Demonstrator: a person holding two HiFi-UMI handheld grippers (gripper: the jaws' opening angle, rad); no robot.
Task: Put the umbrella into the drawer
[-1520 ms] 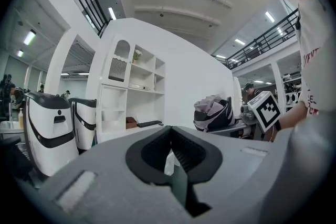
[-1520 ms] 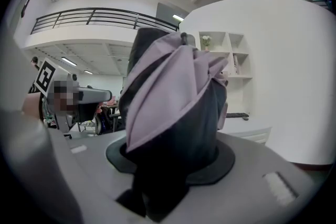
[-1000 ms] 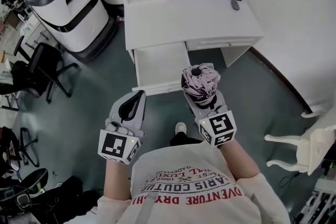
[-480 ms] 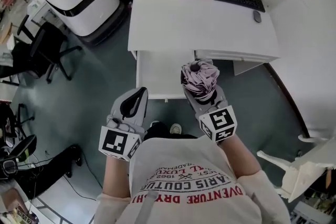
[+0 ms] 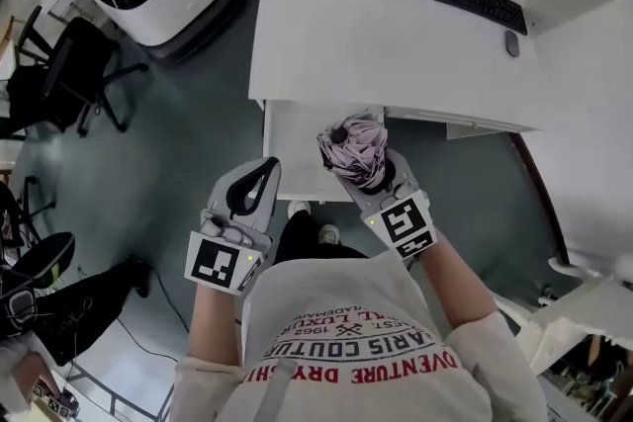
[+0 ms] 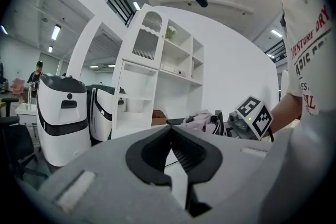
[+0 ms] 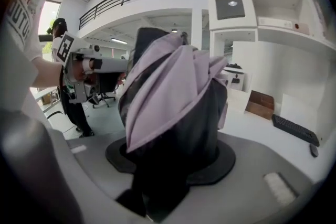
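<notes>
White counter [image 5: 396,44] fills the upper middle of the head view, its drawer [image 5: 289,128] open below. The right gripper [image 5: 376,181] has its fingers grasping the folded umbrella [image 5: 351,145], which overlaps the drawer's right edge in the frame. The left gripper [image 5: 259,175] is clenched and empty. Loose folds could snag on the counter's edge. Drawer depth and the umbrella's handle are hidden.

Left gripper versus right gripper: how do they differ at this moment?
The right gripper is shut on a folded pink-and-black umbrella; the left gripper is shut, empty. The right gripper shows over the open drawer, the left gripper over the floor beside it. Both carry marker cubes.
</notes>
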